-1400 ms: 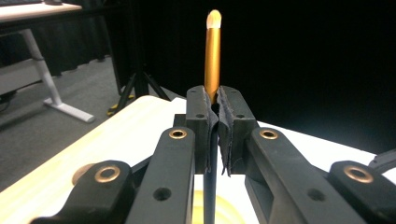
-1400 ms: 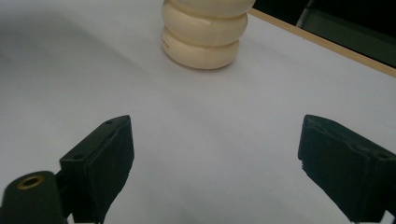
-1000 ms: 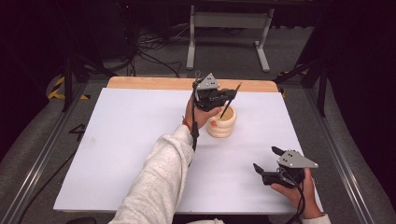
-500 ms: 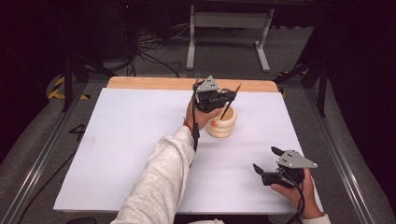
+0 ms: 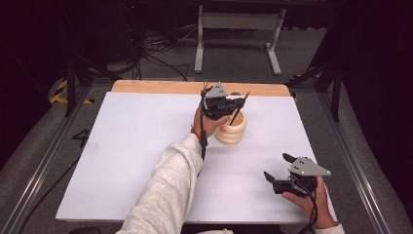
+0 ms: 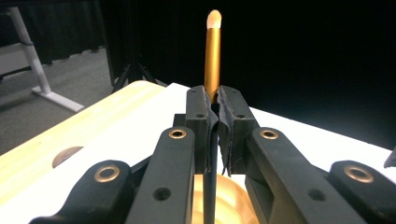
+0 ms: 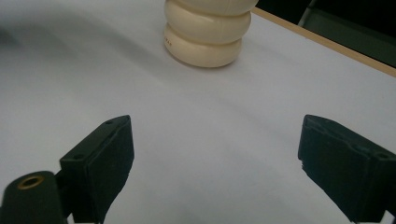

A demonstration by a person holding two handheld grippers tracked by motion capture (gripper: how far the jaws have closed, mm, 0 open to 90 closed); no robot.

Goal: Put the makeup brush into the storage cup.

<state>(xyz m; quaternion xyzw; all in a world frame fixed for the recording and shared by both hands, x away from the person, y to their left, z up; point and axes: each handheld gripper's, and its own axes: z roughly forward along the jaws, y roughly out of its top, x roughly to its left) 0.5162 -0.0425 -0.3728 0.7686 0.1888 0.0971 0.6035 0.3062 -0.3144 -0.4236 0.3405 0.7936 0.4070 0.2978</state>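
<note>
My left gripper [image 5: 233,103] clamps a thin brush [image 6: 212,56] at upper centre of the high view, over the cream ribbed cup [image 5: 232,129]. Brush long axis tilts, gold ferrule and pale tip up-right, dark handle down into the cup. My right gripper [image 5: 277,168] sits lower right, jaws wide apart, holding nothing.

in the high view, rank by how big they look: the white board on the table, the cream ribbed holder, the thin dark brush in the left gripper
1. White board, by far the largest.
2. Cream ribbed holder.
3. Thin dark brush, a slim stick held in the shut left gripper above the holder; its lower part is hidden, so its length against the holder is unsure.
</note>
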